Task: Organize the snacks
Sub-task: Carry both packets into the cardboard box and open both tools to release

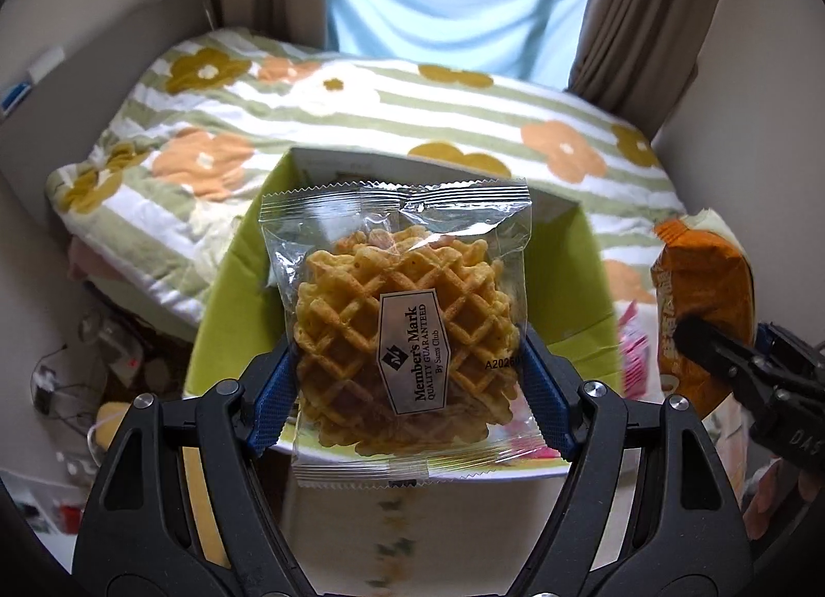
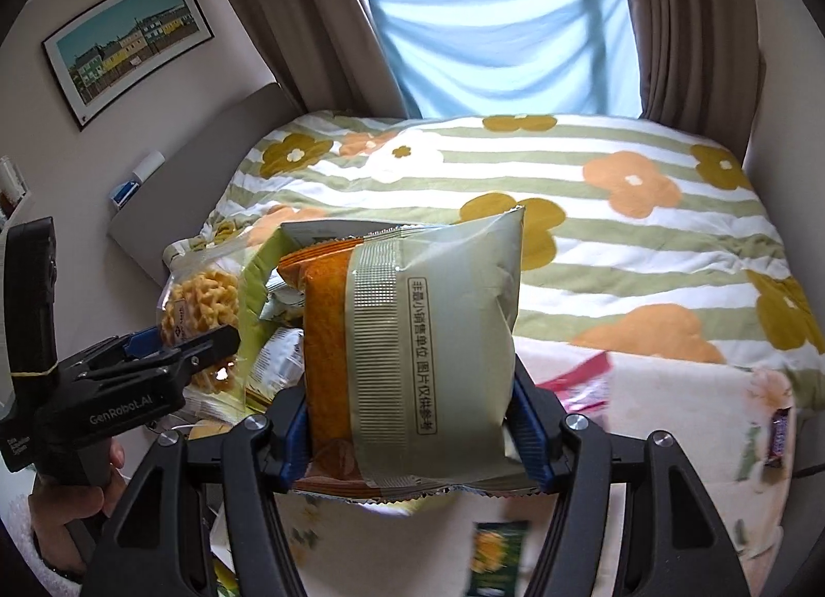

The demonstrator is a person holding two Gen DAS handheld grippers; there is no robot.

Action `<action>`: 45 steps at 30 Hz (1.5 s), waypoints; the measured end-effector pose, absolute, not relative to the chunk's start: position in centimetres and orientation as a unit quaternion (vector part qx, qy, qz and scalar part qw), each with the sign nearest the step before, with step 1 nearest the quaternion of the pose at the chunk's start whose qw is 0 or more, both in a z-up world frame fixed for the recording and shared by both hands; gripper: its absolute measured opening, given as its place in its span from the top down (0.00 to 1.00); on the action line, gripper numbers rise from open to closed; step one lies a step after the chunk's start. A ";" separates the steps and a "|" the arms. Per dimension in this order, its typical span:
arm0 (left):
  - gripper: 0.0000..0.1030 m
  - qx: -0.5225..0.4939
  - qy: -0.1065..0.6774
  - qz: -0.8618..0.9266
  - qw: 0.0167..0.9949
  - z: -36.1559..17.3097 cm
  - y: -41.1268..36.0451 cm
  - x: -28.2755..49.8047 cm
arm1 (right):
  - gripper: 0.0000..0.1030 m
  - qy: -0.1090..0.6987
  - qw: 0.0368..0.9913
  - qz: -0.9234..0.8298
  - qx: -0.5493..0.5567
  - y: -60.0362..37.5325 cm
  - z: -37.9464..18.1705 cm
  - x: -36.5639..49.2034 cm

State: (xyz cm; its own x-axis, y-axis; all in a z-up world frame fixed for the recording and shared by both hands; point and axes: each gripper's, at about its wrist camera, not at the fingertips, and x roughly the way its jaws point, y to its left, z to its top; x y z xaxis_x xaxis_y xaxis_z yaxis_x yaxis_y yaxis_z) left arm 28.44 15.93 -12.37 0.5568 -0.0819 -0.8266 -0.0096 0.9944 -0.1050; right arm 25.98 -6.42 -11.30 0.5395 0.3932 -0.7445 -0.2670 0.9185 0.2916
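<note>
My left gripper (image 1: 410, 370) is shut on a clear waffle packet (image 1: 402, 298) labelled Member's Mark and holds it above a green cardboard box (image 1: 227, 287). The waffle packet also shows at the left of the right wrist view (image 2: 201, 303). My right gripper (image 2: 412, 421) is shut on an orange and pale green chip bag (image 2: 423, 334), held upright beside the green box (image 2: 252, 287). The chip bag (image 1: 696, 282) and the right gripper (image 1: 722, 354) show at the right edge of the left wrist view. Several snack packets (image 2: 281, 354) lie inside the box.
A bed with a flowered, striped quilt (image 2: 593, 246) lies behind the box. A cloth-covered surface (image 2: 670, 416) below holds a pink packet (image 2: 582, 385), a dark candy bar (image 2: 778, 437) and a green packet (image 2: 497, 556). Cluttered floor (image 1: 93, 354) lies at the left.
</note>
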 end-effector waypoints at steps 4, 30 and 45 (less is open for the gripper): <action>0.27 -0.032 0.497 -0.050 0.866 -14.9 17.2 29.7 | 0.42 0.459 0.868 0.174 0.081 -4.0 -12.6 26.9; 0.01 -0.015 0.535 -0.057 0.843 -17.8 18.7 29.5 | 0.21 0.507 0.838 0.159 0.125 -2.1 -17.1 30.3; 0.01 -0.027 0.531 -0.063 0.845 -17.5 19.2 28.8 | 0.02 0.482 0.853 0.167 0.112 -2.9 -16.2 28.8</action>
